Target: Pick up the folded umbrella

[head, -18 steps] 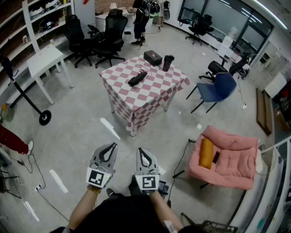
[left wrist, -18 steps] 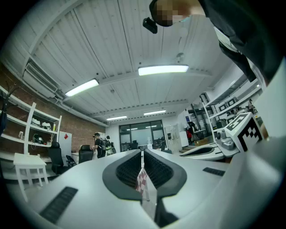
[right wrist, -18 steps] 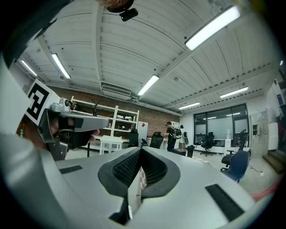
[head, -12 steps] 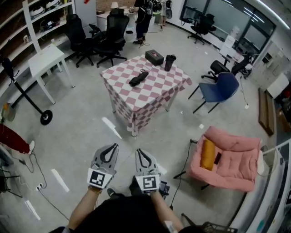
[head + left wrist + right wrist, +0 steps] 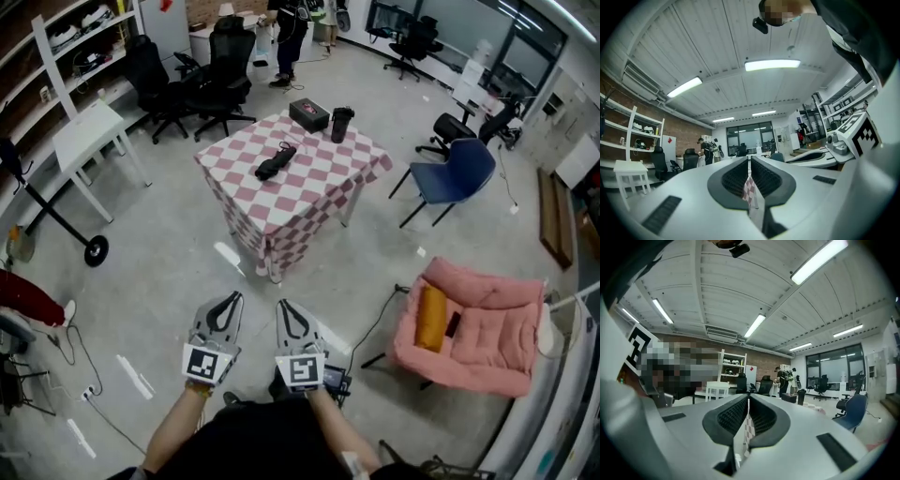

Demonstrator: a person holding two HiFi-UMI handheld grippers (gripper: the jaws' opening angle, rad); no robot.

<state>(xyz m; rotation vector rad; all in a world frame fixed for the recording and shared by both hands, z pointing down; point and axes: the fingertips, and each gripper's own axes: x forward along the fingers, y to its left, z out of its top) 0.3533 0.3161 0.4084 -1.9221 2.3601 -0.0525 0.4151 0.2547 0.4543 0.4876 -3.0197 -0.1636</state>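
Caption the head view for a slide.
Left gripper and right gripper, both shut, face the checkered table bearing a folded umbrella.

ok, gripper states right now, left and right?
Left gripper: closed, holding nothing.
Right gripper: closed, holding nothing.

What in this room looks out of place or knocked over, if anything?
Nothing stands out. The folded umbrella lies flat on the checkered table, with an upright black cup and a black box nearby. Only a loose cable trails over the floor by the pink armchair.
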